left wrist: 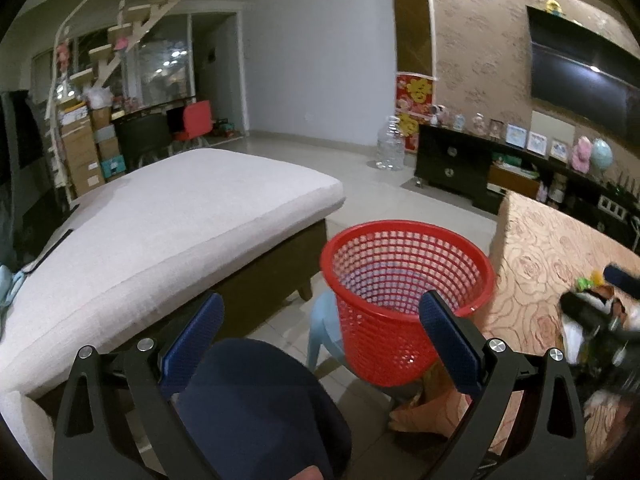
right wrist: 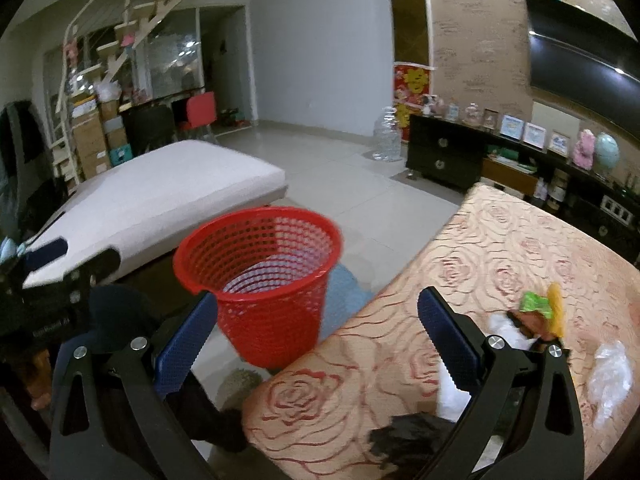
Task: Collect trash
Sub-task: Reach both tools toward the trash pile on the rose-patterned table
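Basket [right wrist: 276, 280]: red, open lattice. Bench [right wrist: 500, 264] cloth: peach, red rose outlines. Wrappers [right wrist: 544, 308]: green, yellow. Gripper pads [left wrist: 448, 340]: blue. Mattress [left wrist: 168, 232]: white.

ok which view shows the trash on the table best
The right wrist view: the trash lies spread on the table, with green, yellow, clear and black pieces visible. The left wrist view shows only a blurred clump at its right edge, partly behind the right gripper.
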A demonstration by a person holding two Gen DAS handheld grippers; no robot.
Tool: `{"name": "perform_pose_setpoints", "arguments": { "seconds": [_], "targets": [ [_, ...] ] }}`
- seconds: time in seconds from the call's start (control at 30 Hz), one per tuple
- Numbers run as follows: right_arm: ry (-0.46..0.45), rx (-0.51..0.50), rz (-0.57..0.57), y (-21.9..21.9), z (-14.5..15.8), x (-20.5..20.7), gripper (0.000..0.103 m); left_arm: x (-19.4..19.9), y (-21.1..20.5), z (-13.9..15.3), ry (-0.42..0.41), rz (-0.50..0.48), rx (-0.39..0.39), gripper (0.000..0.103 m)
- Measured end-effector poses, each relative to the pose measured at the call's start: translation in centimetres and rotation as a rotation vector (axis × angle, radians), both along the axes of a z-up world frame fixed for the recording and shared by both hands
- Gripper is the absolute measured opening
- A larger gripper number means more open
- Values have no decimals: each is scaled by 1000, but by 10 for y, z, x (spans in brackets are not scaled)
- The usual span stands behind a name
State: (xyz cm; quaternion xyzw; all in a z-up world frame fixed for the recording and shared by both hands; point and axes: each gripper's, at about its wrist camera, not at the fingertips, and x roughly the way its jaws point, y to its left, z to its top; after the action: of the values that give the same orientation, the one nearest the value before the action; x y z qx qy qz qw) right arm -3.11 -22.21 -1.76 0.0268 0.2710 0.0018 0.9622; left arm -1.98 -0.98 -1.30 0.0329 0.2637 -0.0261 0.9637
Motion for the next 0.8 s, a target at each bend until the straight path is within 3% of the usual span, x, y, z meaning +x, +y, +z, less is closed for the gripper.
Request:
{"name": "perform_pose_setpoints", "arguments": {
  "seconds": [0.37,0.8],
  "targets": [
    [1,80,-275,-105,15,-43,97,-12,-49,-17,37,-183,55,94],
    [32,133,-420,-163,1,-65,97,-40,-162,-51,150,-556,119,94]
  ]
}}
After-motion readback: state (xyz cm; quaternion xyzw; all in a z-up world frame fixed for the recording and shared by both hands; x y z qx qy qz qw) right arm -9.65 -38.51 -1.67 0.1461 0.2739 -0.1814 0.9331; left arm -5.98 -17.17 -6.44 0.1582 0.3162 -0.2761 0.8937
